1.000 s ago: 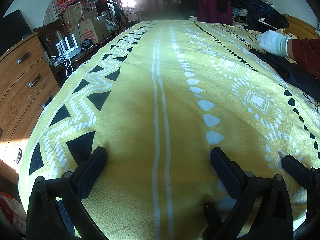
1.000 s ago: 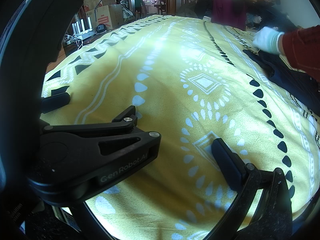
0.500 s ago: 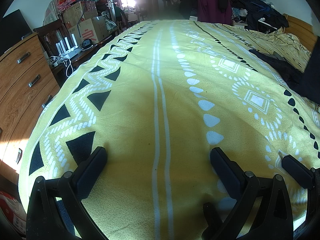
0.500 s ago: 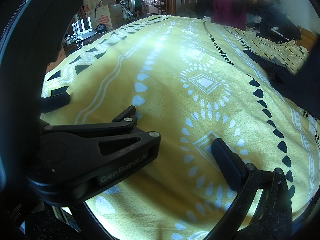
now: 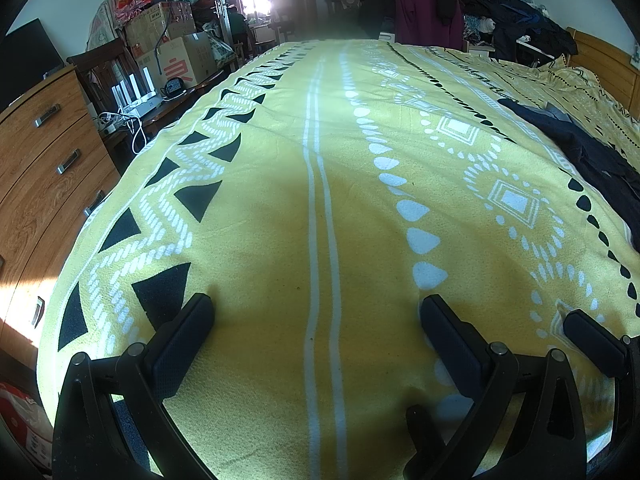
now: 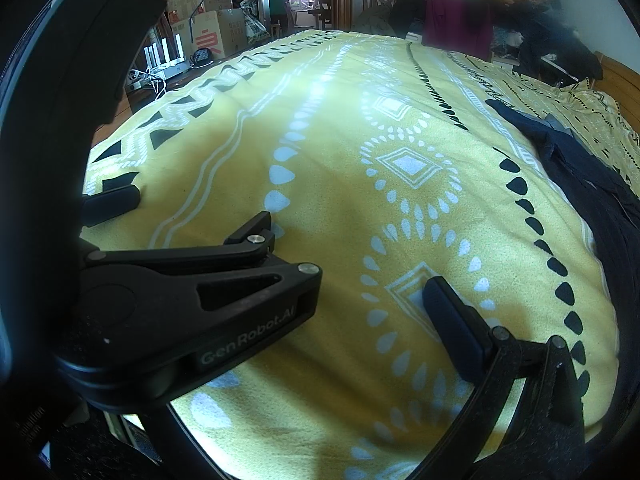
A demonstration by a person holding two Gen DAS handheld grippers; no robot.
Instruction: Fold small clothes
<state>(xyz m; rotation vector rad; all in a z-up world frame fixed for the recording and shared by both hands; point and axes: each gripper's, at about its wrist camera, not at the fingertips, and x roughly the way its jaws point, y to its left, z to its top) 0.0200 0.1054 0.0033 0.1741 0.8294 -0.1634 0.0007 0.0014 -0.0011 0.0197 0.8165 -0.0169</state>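
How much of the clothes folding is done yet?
None that I can see. The dark garment lies unfolded at the right side of the yellow blanket. Nothing is in hand: the left tongs and right tongs are open and empty. The picking up and the folding are still left.

Yellow bedspread (image 5: pixel 280 208) with white stripes, white diamonds, black triangles; navy garment (image 5: pixel 592 156); brown wooden dresser (image 5: pixel 36 168)

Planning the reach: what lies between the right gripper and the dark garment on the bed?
Only bare yellow blanket, no other item. The right wrist view shows it between the open right gripper and the dark garment.
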